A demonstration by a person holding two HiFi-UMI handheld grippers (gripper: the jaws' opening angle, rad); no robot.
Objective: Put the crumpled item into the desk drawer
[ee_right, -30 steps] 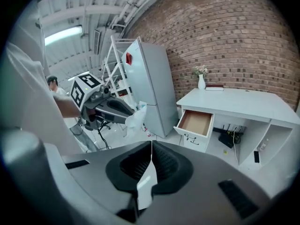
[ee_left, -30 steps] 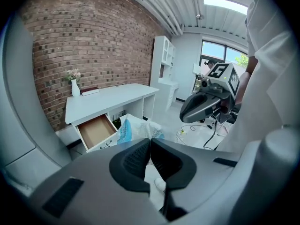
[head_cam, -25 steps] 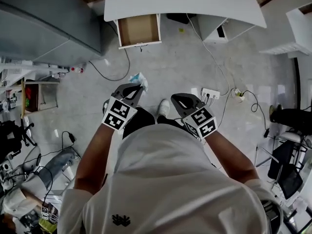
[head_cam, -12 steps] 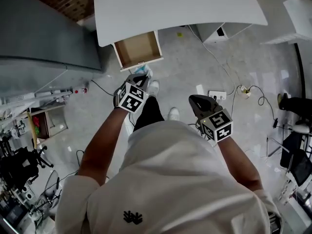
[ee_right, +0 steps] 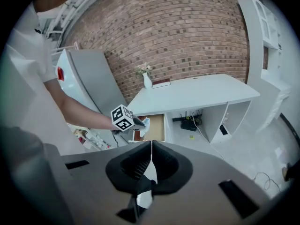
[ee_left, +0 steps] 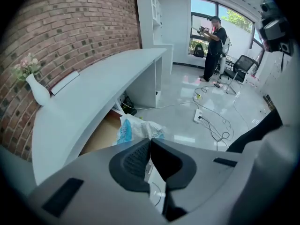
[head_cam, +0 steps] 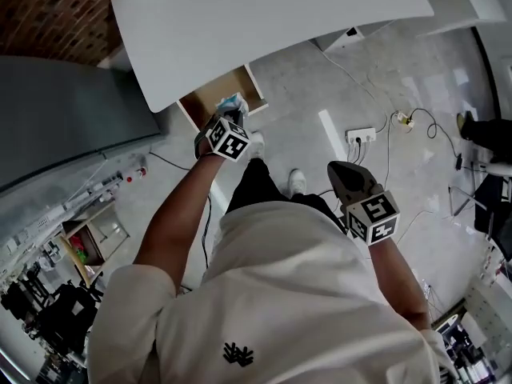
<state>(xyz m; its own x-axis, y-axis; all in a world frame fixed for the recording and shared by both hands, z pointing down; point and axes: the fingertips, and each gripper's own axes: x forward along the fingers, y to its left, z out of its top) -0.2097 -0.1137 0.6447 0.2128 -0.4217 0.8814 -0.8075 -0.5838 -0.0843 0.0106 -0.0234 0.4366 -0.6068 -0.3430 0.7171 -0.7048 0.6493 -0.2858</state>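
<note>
The crumpled item (head_cam: 232, 102), a blue-and-white wad of wrapper, is pinched in my left gripper (head_cam: 228, 117), which is shut on it. It hangs over the front of the open desk drawer (head_cam: 210, 96), whose brown inside shows under the white desk (head_cam: 264, 14). In the left gripper view the crumpled item (ee_left: 138, 128) sticks out past the closed tips of the left gripper (ee_left: 150, 140), with the drawer (ee_left: 101, 136) just beyond. My right gripper (head_cam: 346, 174) stays low at my right side, shut and empty. The right gripper view shows the right gripper (ee_right: 151, 144), the left gripper (ee_right: 136, 122) and the drawer (ee_right: 155, 126).
A grey cabinet (head_cam: 64, 118) stands left of the desk. A power strip (head_cam: 360, 136) and cables lie on the floor to the right. A white vase (ee_left: 38, 90) and a book sit on the desk. A person (ee_left: 214, 46) and a chair (ee_left: 240, 64) are far off.
I have walked up to the desk. My left gripper has carried the crumpled item forward from above the floor to over the open drawer. The right gripper has stayed at my side.
</note>
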